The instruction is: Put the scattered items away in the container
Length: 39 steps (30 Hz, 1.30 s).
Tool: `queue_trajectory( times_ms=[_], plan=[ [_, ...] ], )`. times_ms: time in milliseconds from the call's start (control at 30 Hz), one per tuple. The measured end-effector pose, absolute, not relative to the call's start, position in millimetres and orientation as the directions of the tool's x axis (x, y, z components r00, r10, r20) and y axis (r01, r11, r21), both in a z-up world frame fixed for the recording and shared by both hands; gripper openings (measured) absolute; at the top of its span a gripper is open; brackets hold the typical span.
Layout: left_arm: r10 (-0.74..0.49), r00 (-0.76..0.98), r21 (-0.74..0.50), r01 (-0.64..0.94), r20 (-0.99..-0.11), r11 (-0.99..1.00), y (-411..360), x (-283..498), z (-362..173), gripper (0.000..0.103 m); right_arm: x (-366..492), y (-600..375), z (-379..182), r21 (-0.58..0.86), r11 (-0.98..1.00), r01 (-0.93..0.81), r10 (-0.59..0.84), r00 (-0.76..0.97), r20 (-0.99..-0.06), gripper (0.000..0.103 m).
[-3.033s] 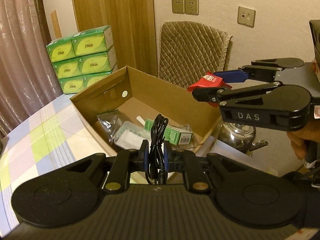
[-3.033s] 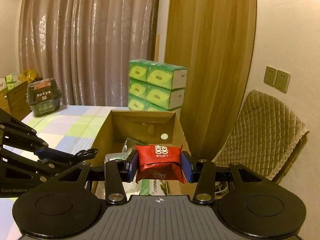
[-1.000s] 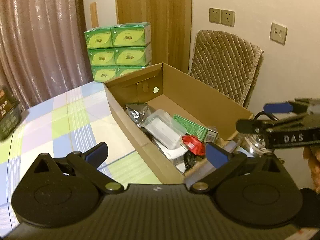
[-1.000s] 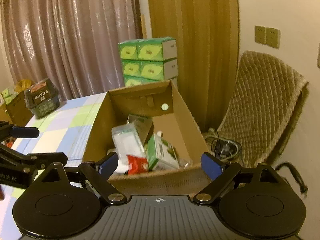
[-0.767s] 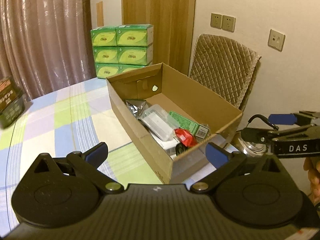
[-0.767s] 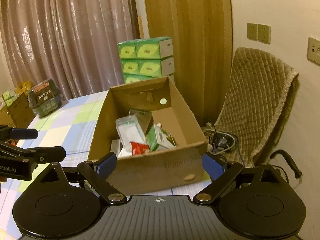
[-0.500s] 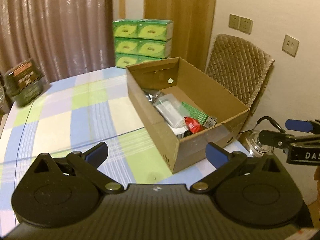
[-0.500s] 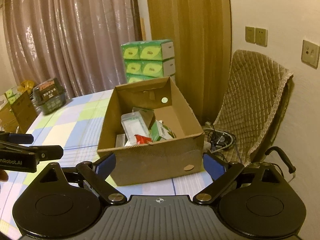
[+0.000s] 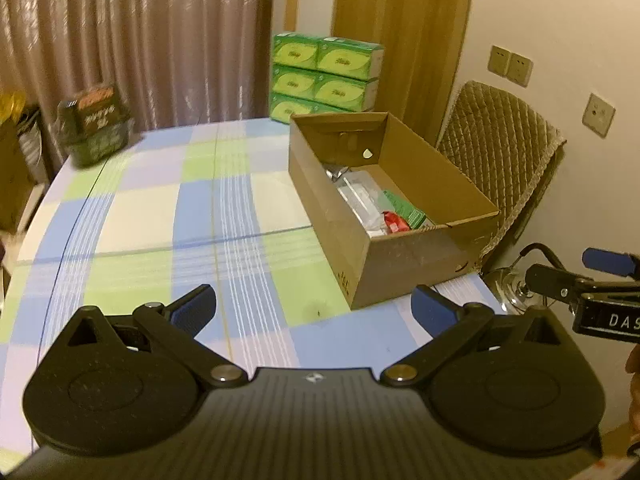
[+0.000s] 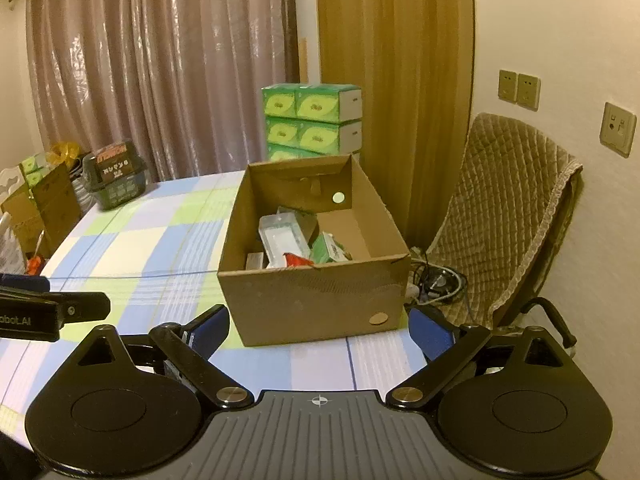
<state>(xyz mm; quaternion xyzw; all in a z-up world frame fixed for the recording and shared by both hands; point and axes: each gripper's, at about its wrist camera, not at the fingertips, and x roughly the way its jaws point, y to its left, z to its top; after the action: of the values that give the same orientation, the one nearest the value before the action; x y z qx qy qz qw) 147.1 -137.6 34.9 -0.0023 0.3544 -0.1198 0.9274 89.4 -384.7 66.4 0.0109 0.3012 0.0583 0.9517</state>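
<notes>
The brown cardboard box stands on the checked table near its right edge. Inside lie a red packet, a green carton and a clear plastic case. My left gripper hangs open over the table, short of the box, with nothing between its fingers. The right wrist view shows the box straight ahead, with the red packet by its near wall. My right gripper is in front of that wall, its jaws opening, with nothing between them.
Stacked green tissue boxes stand behind the box. A dark basket sits at the table's far left corner. A padded chair and a metal kettle are off the right edge. The checked tablecloth spreads left.
Both grippers have drawn back from the box, which now looks smaller and farther. Three seconds ago the left held a black cable and the right the red packet; both are now empty.
</notes>
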Motion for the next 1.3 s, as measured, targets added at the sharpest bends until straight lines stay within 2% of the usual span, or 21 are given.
queue_trajectory(
  times_ms=[400, 533, 1300],
  plan=[
    [-0.202, 0.727, -0.117, 0.167, -0.657, 0.979, -115.8, 121.5, 40.2, 0.102, 73.9, -366.4, 68.1, 0.033, 0.99, -0.14, 0.134, 0.806, -0.577, 0.096],
    [-0.194, 0.727, -0.113, 0.159, -0.659, 0.981, -111.5, 115.9, 40.2, 0.102, 70.9, -361.5, 68.8, 0.034, 0.989, -0.146, 0.139, 0.81, -0.57, 0.101],
    [-0.173, 0.71, -0.094, 0.15, -0.683, 0.984, -108.2, 112.6, 29.2, 0.102, 69.3, -358.9, 64.1, 0.03, 0.989, -0.145, 0.135, 0.8, -0.584, 0.101]
  ],
)
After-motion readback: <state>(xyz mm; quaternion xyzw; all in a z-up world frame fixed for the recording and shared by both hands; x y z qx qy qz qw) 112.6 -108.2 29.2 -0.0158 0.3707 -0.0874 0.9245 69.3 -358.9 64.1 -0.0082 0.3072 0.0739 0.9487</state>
